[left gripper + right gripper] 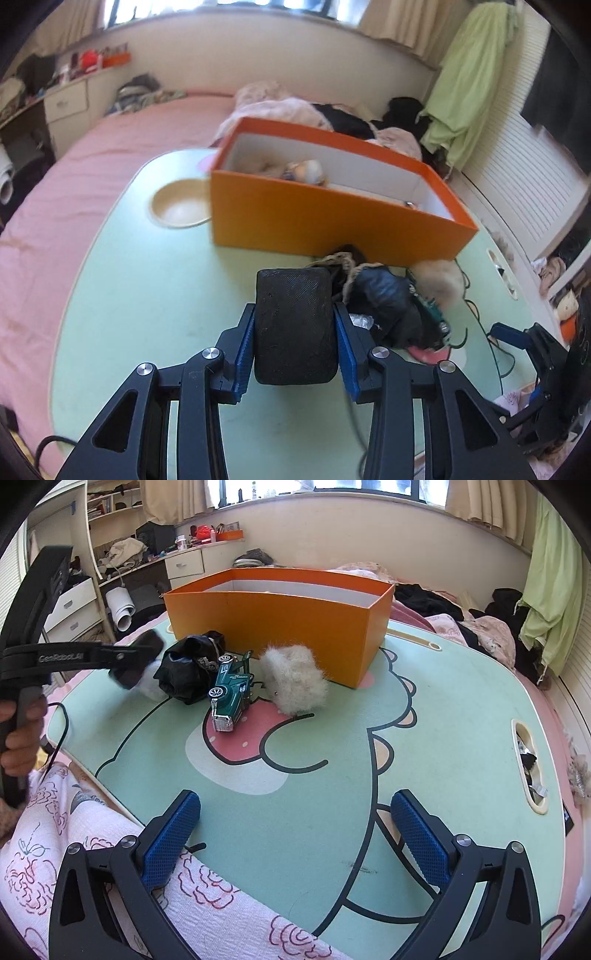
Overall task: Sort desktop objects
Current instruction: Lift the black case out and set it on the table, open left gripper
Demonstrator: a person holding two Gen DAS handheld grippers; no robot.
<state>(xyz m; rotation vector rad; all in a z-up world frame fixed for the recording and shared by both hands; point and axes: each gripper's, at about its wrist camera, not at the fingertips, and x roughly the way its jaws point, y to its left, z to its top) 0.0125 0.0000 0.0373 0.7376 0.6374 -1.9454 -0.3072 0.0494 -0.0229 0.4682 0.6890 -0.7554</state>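
Observation:
My left gripper point(294, 312) is shut on a black rounded case point(295, 328), its blue pads point(246, 350) on both sides. In the right wrist view a hand carries that gripper point(125, 664) with the case point(136, 657) above the table's left side, near a crumpled black bag point(184, 672). Beside the bag lie a green toy car point(231, 690) and a fluffy white tuft point(295, 679). Behind them stands the orange box point(280, 616), with several small things in it point(306, 171). My right gripper point(295, 834) hangs open over the near table edge, with nothing between its fingers.
The green cartoon-print table point(443, 738) rests on a pink bed point(74, 166). A wooden bowl point(181, 206) sits left of the box. A slot point(530, 764) in the table's right rim holds scraps. A thin cable point(476, 306) trails by the pile. A patterned cloth point(92, 842) lies nearest me.

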